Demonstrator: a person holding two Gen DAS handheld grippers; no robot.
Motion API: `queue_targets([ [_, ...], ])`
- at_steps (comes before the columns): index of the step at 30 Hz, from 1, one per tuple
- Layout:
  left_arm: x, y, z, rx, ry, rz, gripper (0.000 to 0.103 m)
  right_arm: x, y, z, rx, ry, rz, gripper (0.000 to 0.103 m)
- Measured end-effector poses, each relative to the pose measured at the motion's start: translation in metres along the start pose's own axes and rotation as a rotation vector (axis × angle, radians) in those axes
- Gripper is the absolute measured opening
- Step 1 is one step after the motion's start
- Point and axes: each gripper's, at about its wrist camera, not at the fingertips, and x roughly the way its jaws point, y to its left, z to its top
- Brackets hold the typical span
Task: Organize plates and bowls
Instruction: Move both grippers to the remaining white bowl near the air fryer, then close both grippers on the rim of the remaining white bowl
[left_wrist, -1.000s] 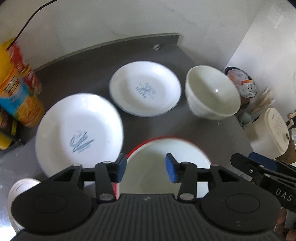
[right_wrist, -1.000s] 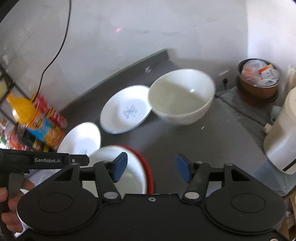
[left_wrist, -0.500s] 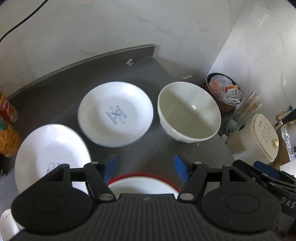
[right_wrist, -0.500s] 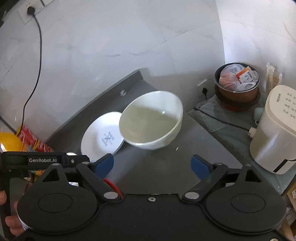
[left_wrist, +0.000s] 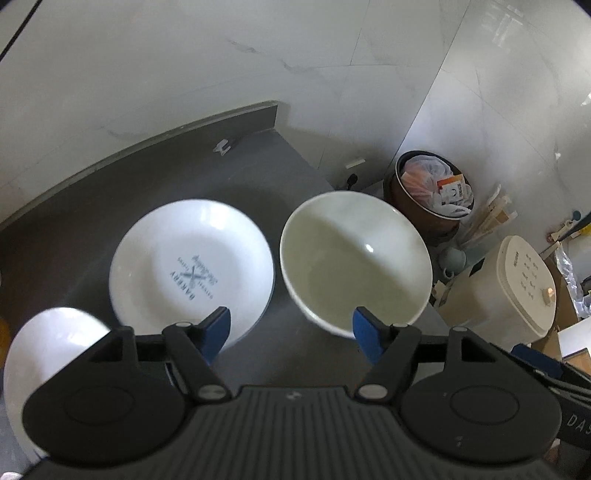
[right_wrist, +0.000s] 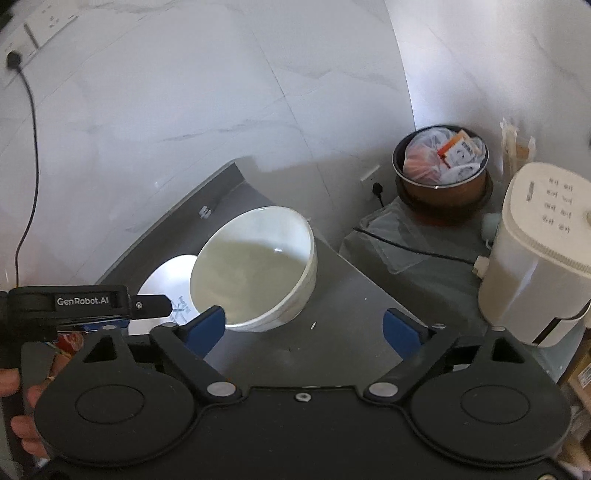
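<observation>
Nothing looks stacked yet: our left gripper (left_wrist: 291, 330) and right gripper (right_wrist: 304, 328) hold jaws released and empty, while the deep white ceramic bowl (left_wrist: 354, 271), the printed white round plate (left_wrist: 192, 273) and the second white plate (left_wrist: 48, 354) lie apart on the grey worktop (left_wrist: 155, 173).

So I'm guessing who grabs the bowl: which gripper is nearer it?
Hard to call; perhaps left. The left gripper has its right fingertip overlapping the bowl rim in view. The right gripper sits near it too, bowl ahead-left.

Glossy ceramic bowl (left_wrist: 354, 269) on matt grey counter (left_wrist: 147, 184)
</observation>
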Motion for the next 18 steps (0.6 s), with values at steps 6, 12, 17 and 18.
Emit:
queue_targets([
  [6, 0.019, 0.005, 0.009, -0.030, 0.007, -0.008, 0.067, 0.019, -0.001, 0.009, 0.034, 0.023, 0.026, 0.069],
  [12, 0.044, 0.015, 0.017, -0.067, 0.035, -0.023, 0.048, 0.052, 0.001, 0.016, 0.086, 0.066, 0.048, 0.058],
  [17, 0.063, 0.019, 0.019, -0.074, 0.069, -0.028, 0.031, 0.082, 0.005, 0.018, 0.082, 0.110, 0.028, 0.047],
  [18, 0.065, 0.019, 0.019, -0.071, 0.071, -0.029, 0.030, 0.086, 0.005, 0.018, 0.078, 0.114, 0.023, 0.046],
])
